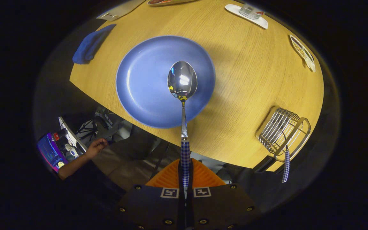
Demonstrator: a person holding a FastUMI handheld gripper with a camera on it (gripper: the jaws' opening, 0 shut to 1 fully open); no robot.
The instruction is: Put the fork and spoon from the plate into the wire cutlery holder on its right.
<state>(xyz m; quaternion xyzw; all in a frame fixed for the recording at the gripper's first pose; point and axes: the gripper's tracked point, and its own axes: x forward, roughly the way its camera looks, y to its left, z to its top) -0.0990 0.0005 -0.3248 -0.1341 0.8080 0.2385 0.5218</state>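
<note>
Gripper [185,183]: fingers closed on the spoon's checked handle, both pressing it from either side.
Spoon [182,95]: held out straight ahead of the fingers, bowl facing up and shining, raised over the plate's near right part.
Plate [145,83]: blue, bare, on the table beyond the fingers.
Fork [286,164]: already in the holder, its checked handle sticking out past the table's near edge; the tines cannot be made out among the wires.
Holder [281,131]: wire, to the right of the plate and well apart from it, near the table's edge.
Table [251,73]: pale wood, with a blue cloth [91,44] at its left edge and a coaster [246,14] on the far side.
Person: a hand [96,147] rests below the table's left side.
</note>
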